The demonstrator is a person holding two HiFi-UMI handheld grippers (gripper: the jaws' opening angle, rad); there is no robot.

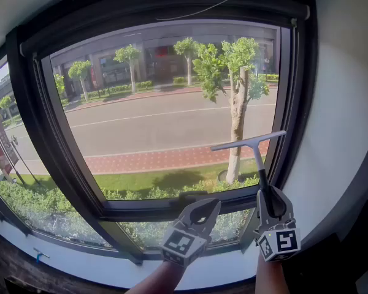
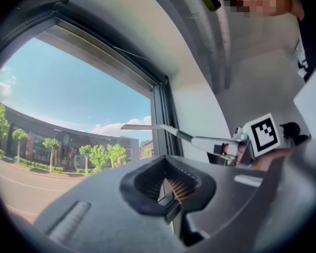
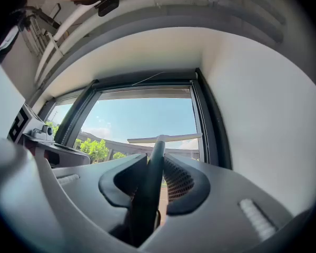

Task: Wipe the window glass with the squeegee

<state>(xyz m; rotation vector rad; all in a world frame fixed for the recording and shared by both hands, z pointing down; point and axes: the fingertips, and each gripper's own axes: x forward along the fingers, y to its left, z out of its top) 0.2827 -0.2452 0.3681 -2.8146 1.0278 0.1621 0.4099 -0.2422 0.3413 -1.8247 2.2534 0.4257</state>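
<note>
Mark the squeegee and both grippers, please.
squeegee (image 1: 248,140), head view, middle of blade.
left gripper (image 1: 213,204), head view, closed tips.
right gripper (image 3: 155,161), right gripper view, between tips gripping handle.

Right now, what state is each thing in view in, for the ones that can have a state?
right claw, shut on the squeegee handle
left claw, shut, holding nothing
squeegee, upright, blade in front of the pane's lower right; contact with the glass unclear
window, closed

A tree (image 1: 237,127) stands beside the road (image 1: 159,124).
</note>
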